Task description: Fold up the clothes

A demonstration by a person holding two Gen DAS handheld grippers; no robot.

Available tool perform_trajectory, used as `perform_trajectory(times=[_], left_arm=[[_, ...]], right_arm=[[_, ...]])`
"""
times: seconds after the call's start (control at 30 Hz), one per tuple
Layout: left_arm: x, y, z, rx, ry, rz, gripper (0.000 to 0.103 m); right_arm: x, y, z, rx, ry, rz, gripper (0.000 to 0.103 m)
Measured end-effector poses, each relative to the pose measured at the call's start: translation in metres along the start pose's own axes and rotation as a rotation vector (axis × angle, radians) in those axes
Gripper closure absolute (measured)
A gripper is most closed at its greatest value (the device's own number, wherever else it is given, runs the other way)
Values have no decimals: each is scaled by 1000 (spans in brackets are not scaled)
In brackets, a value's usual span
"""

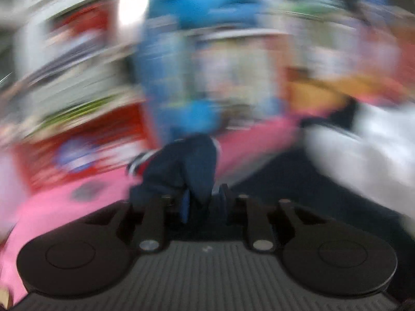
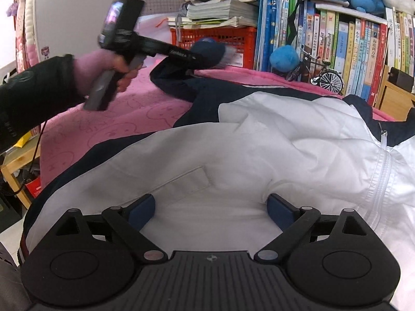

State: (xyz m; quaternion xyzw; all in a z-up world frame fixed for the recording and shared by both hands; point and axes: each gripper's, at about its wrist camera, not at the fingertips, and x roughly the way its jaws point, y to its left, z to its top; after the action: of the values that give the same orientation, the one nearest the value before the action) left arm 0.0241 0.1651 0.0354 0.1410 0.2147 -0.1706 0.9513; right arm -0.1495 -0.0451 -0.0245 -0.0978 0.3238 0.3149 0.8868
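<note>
A white and navy jacket [image 2: 259, 142] is spread on a bed covered by a pink sheet [image 2: 109, 119], with the white body lying near the bed's front edge and the navy sleeve [image 2: 181, 77] stretched toward the far side, where a bookshelf [image 2: 337, 39] and a red crate [image 2: 215, 39] stand just behind the bed.

The step in hand is judged to be the sleeve fold. The cuff end of the sleeve is pinched in the left hand-held gripper [image 1: 201, 202], jaws narrow with dark cloth bunched between them; the left wrist view is heavily blurred, so the exact bite cannot be told. In the right wrist view the same tool [image 2: 207, 51] is seen gripped by a person's hand [image 2: 103, 72], raised over the far part of the sheet.

The right hand-held gripper [image 2: 211, 207] is held wide over the white front panel, nothing between its fingers; contact with the cloth cannot be told.

Next move, as judged: the sleeve to be carried across onto the white body and laid flat, with the body kept from sliding.
</note>
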Motion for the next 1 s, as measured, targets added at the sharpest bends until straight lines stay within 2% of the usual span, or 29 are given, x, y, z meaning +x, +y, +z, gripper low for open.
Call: perform_trajectory(times=[0.1, 0.2, 0.23, 0.27, 0.3, 0.37, 0.4, 0.47, 0.6, 0.63, 0.67, 0.7, 0.73, 0.8, 0.87, 0.93, 1.0], left_arm=[[-16, -21, -6, 42, 23, -111, 55], [-32, -39, -10, 73, 40, -215, 54], [-36, -29, -7, 39, 20, -222, 52], [-39, -20, -3, -2, 1, -229, 46], [-36, -9, 4, -68, -16, -235, 36], [-29, 13, 17, -201, -48, -248, 24], [-23, 23, 24, -263, -55, -254, 24], [8, 29, 34, -353, -1, -266, 24], [79, 28, 34, -541, 181, -292, 25], [94, 26, 29, -585, 238, -280, 37], [102, 26, 24, -620, 274, -246, 53], [102, 29, 25, -637, 274, -205, 80], [100, 34, 27, -654, 269, -167, 92], [87, 56, 37, -686, 224, -104, 96], [63, 92, 62, -615, 129, 36, 97], [34, 138, 86, -565, 24, 204, 98], [4, 189, 103, -528, -81, 410, 99]], right_arm=[[0, 0, -1, 0, -1, 0, 9], [1, 0, -2, 0, -2, 0, 9], [1, 0, -2, 0, -2, 0, 9], [1, 0, -2, 0, -3, -1, 9], [2, 0, -3, 0, -3, -1, 9], [2, 1, -3, 0, -3, -2, 9], [3, 0, -4, -1, -4, -1, 8], [3, 0, -4, -1, -3, 0, 8], [3, -2, -5, -3, -5, -1, 8], [4, -2, -6, -3, -5, -2, 8], [4, -3, -6, -4, -6, -2, 8], [4, -3, -7, -3, -6, -2, 8], [4, -3, -7, -2, -7, -2, 8], [4, -4, -7, 1, -9, -3, 7], [4, -5, -7, 12, -15, -8, 8], [2, -10, -4, 44, -28, -12, 8], [0, -16, 5, 85, -52, -9, 8]])
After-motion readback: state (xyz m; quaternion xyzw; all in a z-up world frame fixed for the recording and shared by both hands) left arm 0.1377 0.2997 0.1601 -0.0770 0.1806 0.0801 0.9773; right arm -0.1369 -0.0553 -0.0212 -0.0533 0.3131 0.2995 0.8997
